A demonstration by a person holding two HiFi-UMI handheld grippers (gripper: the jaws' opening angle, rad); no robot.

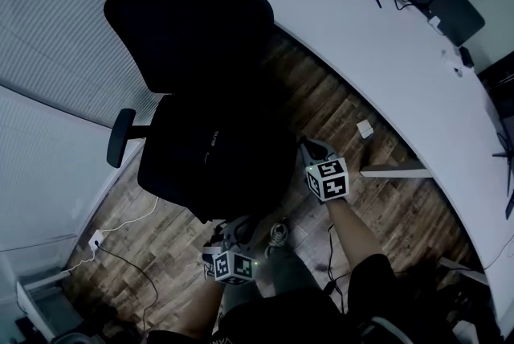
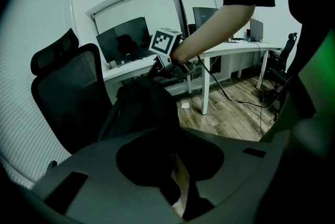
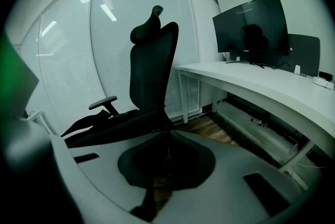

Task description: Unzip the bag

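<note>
left gripper [image 1: 233, 226]: clamping narrow on bag [image 2: 141, 108] fabric
right gripper [image 1: 307, 149]: jaws pressing fully together at bag's top edge
bag: sitting on chair [image 1: 185, 21] seat

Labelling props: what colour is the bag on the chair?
Black. The bag shows best in the left gripper view.

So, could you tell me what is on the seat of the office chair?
A black bag sits on the office chair. It hides the seat under it; its zipper is too dark to see.

An office: long white desk [image 1: 385, 53], dark monitor [image 3: 251, 21], black swivel chair [image 3: 152, 66] (wood-plank floor [image 1: 401, 198]).
</note>
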